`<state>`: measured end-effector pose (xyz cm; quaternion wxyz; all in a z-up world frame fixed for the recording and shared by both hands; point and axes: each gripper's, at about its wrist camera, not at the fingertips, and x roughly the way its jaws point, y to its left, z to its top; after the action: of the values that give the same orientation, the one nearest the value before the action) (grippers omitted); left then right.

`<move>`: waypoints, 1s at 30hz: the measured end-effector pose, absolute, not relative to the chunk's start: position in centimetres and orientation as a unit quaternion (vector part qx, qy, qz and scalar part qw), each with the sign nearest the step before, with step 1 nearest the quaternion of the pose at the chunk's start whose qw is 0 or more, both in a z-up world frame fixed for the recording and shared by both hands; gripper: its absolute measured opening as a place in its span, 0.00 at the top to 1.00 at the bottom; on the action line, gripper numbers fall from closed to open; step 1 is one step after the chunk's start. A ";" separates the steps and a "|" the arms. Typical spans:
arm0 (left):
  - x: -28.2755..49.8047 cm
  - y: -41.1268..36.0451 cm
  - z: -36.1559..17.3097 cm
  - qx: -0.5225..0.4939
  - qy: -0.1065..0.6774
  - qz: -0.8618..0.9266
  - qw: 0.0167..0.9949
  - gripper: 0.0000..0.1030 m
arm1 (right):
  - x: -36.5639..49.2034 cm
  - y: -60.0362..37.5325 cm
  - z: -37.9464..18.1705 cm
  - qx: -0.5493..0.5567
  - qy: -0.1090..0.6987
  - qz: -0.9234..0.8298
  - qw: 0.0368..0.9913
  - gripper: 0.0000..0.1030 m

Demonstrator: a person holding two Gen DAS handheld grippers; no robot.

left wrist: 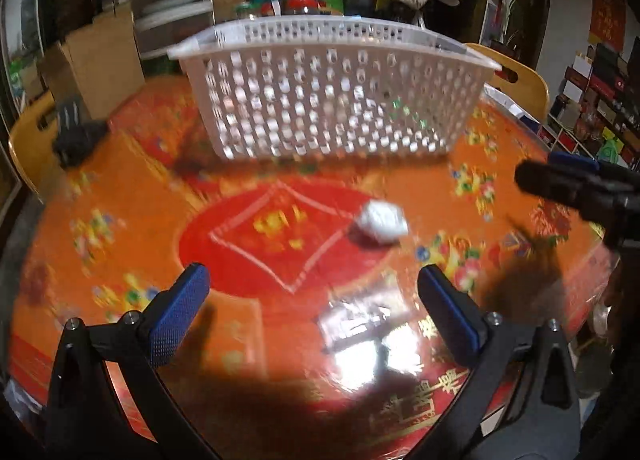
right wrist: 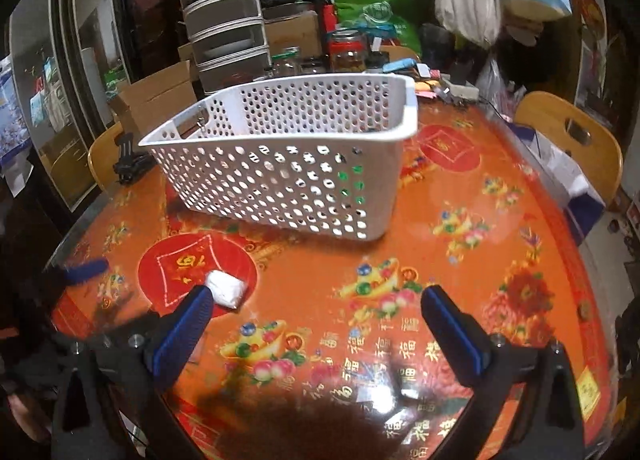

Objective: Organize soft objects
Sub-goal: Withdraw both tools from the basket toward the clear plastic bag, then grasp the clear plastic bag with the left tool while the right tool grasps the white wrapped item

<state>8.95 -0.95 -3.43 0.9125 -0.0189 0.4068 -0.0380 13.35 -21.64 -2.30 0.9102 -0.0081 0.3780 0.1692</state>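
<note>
A small white soft wad [left wrist: 382,219] lies on the orange-red tablecloth, ahead of my left gripper [left wrist: 312,280] and a little right of its middle. That gripper is open with nothing between its blue pads. In the right wrist view the same wad [right wrist: 226,289] sits just past the left fingertip [right wrist: 198,300] of my right gripper [right wrist: 316,300], which is also open and empty. A white perforated basket [left wrist: 332,100] [right wrist: 288,176] stands at the far side of the table; something green shows through its holes. The right gripper's body [left wrist: 580,188] shows at the right edge of the left wrist view.
Wooden chairs [right wrist: 576,140] [left wrist: 28,140] stand at the round table's edges. A black phone stand [left wrist: 74,132] sits at the far left. Jars [right wrist: 348,50], boxes and bags crowd the back. A blue-and-white box [right wrist: 576,188] lies at the right rim.
</note>
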 end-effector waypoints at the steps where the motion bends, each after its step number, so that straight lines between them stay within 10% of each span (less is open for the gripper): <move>1: 8.8 -1.0 -4.0 -0.021 0.408 -0.035 0.912 0.00 | 13.3 -21.7 -2.5 -0.006 0.379 0.166 0.910 0.00; 24: 9.2 1.3 -6.9 -0.045 0.406 -0.011 0.913 0.06 | 14.5 -15.8 -7.5 -0.011 0.412 0.207 0.887 0.01; 30: 8.2 3.0 -6.8 -0.052 0.394 -0.008 0.917 0.06 | 15.1 -13.3 -8.0 -0.030 0.418 0.217 0.881 0.19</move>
<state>8.21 3.02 -6.78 0.9174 -0.0516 0.3945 -0.0082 15.12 -13.30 -8.04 0.8814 -0.0295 0.4183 0.2175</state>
